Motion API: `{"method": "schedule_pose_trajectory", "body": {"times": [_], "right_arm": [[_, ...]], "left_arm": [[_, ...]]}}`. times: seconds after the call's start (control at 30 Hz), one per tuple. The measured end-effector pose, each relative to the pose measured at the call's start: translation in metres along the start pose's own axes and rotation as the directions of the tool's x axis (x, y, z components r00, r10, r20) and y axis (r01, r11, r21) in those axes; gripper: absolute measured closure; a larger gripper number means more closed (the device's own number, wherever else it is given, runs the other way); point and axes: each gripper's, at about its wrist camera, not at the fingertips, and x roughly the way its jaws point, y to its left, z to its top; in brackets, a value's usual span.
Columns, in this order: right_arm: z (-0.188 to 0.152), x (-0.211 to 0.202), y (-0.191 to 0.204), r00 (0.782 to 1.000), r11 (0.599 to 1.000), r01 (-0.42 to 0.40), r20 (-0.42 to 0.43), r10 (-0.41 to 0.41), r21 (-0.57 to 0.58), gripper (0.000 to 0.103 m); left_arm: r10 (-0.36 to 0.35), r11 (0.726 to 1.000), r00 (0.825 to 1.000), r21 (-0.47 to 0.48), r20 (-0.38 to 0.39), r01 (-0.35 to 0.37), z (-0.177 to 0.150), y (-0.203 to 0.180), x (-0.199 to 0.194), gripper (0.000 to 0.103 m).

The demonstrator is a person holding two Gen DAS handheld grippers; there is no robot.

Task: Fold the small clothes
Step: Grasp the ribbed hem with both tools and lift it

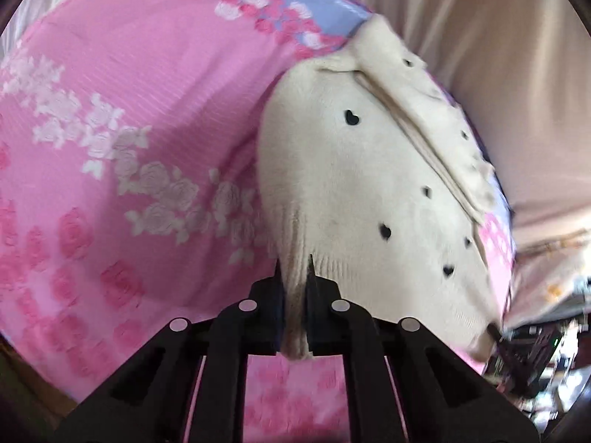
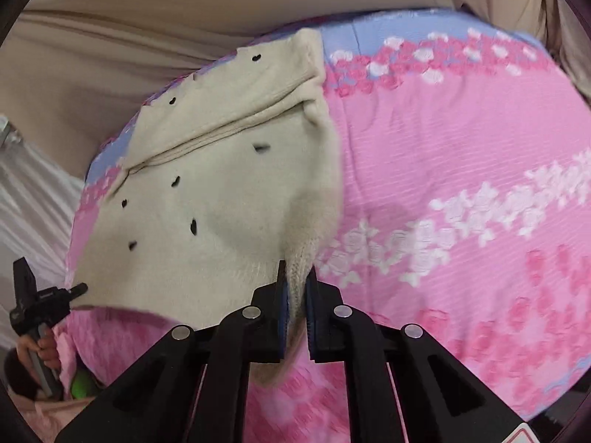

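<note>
Left gripper (image 1: 294, 277): black, two-fingered, jaws drawn narrow and clamped on the ribbed hem corner of the cream knitted sweater with small black heart motifs (image 1: 369, 184). The fabric bunches between the fingers and hangs a little below them.

Right gripper (image 2: 296, 280): black with blue finger pads (image 2: 283, 306), jaws likewise narrow and pinching the ribbed hem of the same sweater (image 2: 207, 199) at its other corner. A fold of knit droops beneath the fingers.

Sweater: spread from the two held corners away across the bed, hem edge lifted, far part lying flat on the cover. A folded-in flap or sleeve forms a ridge across the upper body of the garment. In the right wrist view the left gripper (image 2: 79, 289) appears at the sweater's far hem corner, held by a hand (image 2: 40, 347) on its handle.

Pink bedspread with white and deep pink rose bands and a pale blue border (image 1: 129, 110): lies under the sweater and fills most of both views (image 2: 461, 147).

Beige draped cloth or curtain (image 1: 498, 55): beyond the bed's far edge, also seen in the right wrist view (image 2: 147, 37).

Green rounded object (image 2: 82, 387): low beside the bed, too small to identify.
</note>
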Motion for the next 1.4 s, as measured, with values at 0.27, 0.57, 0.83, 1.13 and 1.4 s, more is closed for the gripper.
{"method": "schedule_pose_trajectory", "body": {"times": [0.27, 0.57, 0.83, 1.13, 1.4], "right_arm": [[-0.046, 0.057, -0.046, 0.983, 0.995, 0.076, -0.171, -0.065, 0.060, 0.089], [-0.060, 0.060, -0.044, 0.986, 0.988, 0.103, -0.139, -0.087, 0.114, 0.055], [-0.041, 0.050, -0.035, 0.989, 0.995, 0.071, -0.133, -0.061, 0.069, 0.096], [-0.074, 0.006, -0.032, 0.976, 0.994, 0.103, -0.192, -0.105, -0.023, 0.097], [-0.091, 0.019, -0.043, 0.964, 0.996, 0.087, -0.252, -0.085, -0.004, 0.093]], "left_arm": [[0.056, 0.998, 0.989, 0.005, -0.138, -0.056, -0.066, 0.015, 0.032, 0.092], [0.157, 0.988, 0.987, 0.010, -0.045, -0.157, -0.062, -0.001, 0.045, 0.032], [0.124, 0.992, 0.988, 0.048, -0.094, -0.120, -0.062, -0.016, 0.058, 0.096], [0.053, 0.998, 0.985, 0.030, -0.165, -0.048, -0.075, 0.002, 0.015, 0.098], [0.055, 0.998, 0.973, 0.026, -0.224, -0.051, -0.089, 0.016, 0.012, 0.095]]}}
